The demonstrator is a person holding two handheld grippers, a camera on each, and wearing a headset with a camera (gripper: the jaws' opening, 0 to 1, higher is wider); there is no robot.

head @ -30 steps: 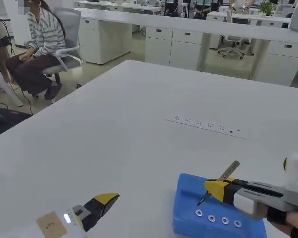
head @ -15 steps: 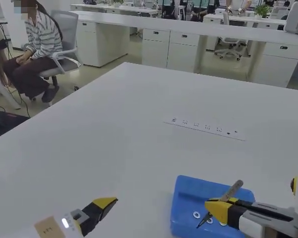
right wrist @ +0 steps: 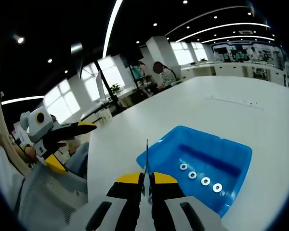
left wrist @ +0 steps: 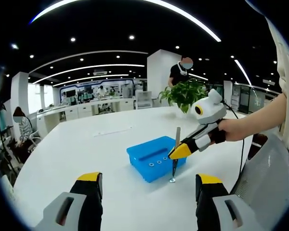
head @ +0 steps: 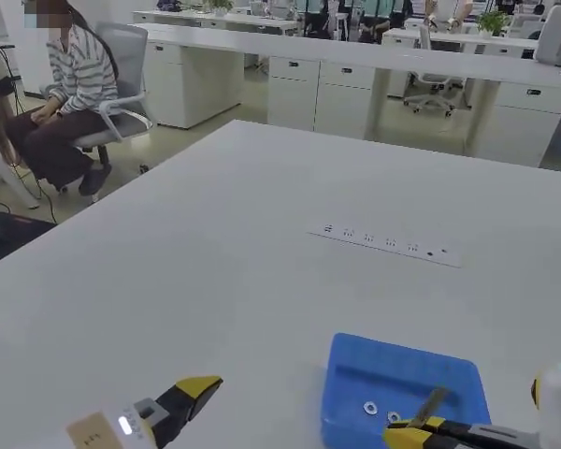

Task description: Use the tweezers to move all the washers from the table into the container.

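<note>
Workbench at one moment, three views. In the head view we see the blue container (head: 407,374) near the front edge of the white table (head: 215,253), with two washers (head: 370,408) showing on its floor. The right gripper (head: 416,435) enters at the lower right with the tweezers (head: 432,405) over the container's near side, and the left gripper (head: 201,385) lies well apart at the lower left. A power strip (head: 388,243) lies further back on the table, and a seated person (head: 70,84) is at upper left.

The right gripper view adds what the head view cuts off: four washers (right wrist: 192,174) lie in a row inside the container (right wrist: 231,154). Here the right gripper (right wrist: 147,177) has its jaws pressed together on the tweezers (right wrist: 147,154). The left gripper (right wrist: 62,134) enters from the left.

The left gripper view shows us the left gripper (left wrist: 148,179) with its jaws spread wide and nothing between them. It alone reveals a loose washer (left wrist: 172,181) on the table (left wrist: 86,154), just beside the container (left wrist: 139,159). The tweezers (left wrist: 177,144), upright in the right gripper (left wrist: 180,151), reach it with their lower tip. We cannot tell whether the tip grips it. A potted plant (left wrist: 183,94) stands beyond.
</note>
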